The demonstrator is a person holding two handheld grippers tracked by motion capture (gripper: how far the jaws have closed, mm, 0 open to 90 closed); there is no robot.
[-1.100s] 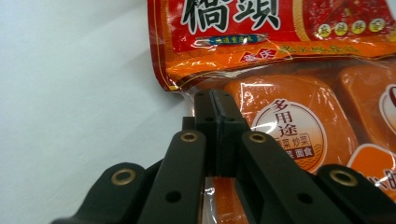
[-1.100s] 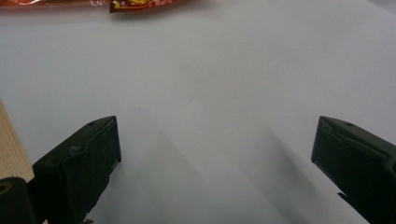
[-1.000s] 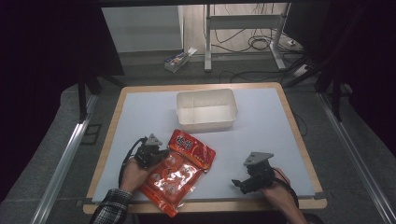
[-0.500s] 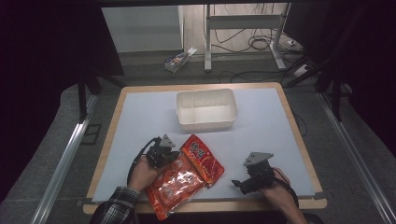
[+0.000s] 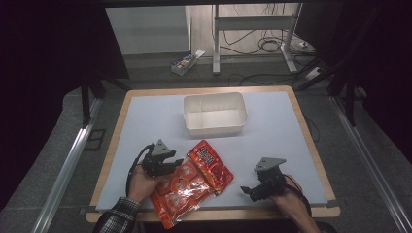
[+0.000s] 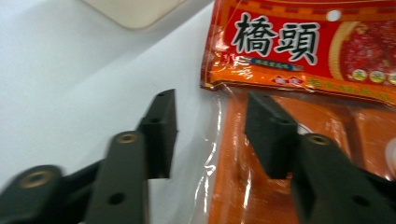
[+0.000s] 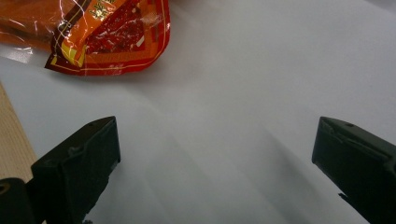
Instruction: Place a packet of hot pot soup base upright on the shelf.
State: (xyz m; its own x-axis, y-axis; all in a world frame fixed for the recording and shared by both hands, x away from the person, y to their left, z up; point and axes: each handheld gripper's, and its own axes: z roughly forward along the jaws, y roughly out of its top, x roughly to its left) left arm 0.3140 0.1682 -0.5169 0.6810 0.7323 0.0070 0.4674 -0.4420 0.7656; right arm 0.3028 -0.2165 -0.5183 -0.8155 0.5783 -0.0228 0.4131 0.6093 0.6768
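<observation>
Wood-edged table [image 5: 301,121], pale mat [image 5: 145,121]; white tub [image 5: 214,114], snack bag [image 5: 192,182] (glossy) on it.

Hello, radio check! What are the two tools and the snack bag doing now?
Left tool open, straddling the snack bag's edge. Right tool open, apart from it. White bin empty, beyond. Nothing between.

You had one snack bag [image 5: 192,182], one white tub [image 5: 214,114], two grippers: left [image 5: 176,163], right [image 5: 246,190].
</observation>
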